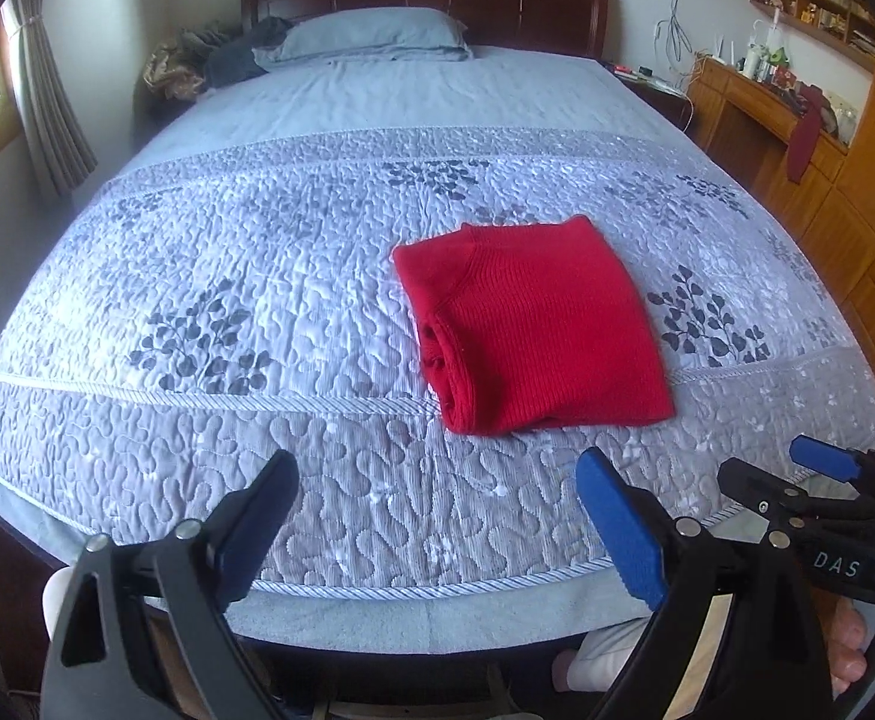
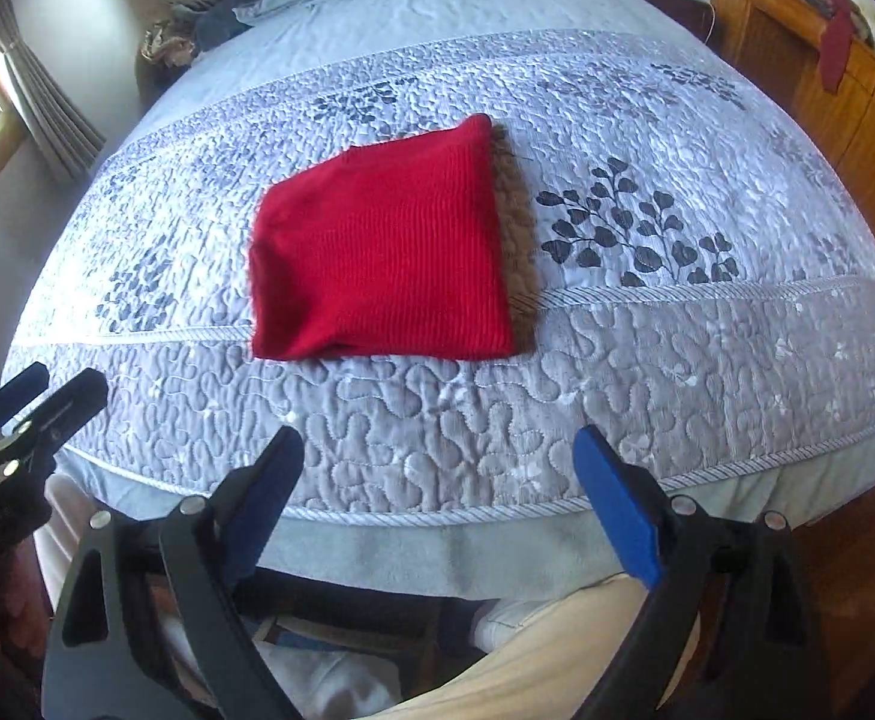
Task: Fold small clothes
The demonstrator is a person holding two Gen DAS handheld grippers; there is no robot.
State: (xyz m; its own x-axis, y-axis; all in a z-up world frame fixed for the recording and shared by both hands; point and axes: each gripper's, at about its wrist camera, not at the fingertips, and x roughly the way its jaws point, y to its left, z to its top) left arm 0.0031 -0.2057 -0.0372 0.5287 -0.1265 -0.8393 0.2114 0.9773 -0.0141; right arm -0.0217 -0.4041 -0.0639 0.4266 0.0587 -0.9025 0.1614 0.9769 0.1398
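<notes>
Left wrist view, tool: left gripper [image 1: 437,531], black frame with blue pads, jaws spread wide, nothing between them, hanging over the near hem of the bed.
Left wrist view, garment: red ribbed knit garment [image 1: 533,324], folded into a compact rough square, lies on the grey-blue quilted bedspread with dark leaf print [image 1: 257,276], ahead and a little right of this tool, well apart from it.
Left wrist view, open side: rolled inner layers show along the garment's left edge, the side facing this gripper.
Left wrist view, other tool: right gripper [image 1: 821,474] enters at lower right; whether its jaws are apart cannot be told from here.
Right wrist view, tool: the right gripper, seen head on, has its jaws wide apart and empty, also at the near hem.
Right wrist view, garment: ahead and slightly left, near edge running across the line of the fingers.
Right wrist view, only here: a brown fuzzy strip [image 2: 512,222] peeks out along the garment's right edge.
Judgement: the fold looks finished; both tools sit about equally far from it, so either could reach.
</notes>
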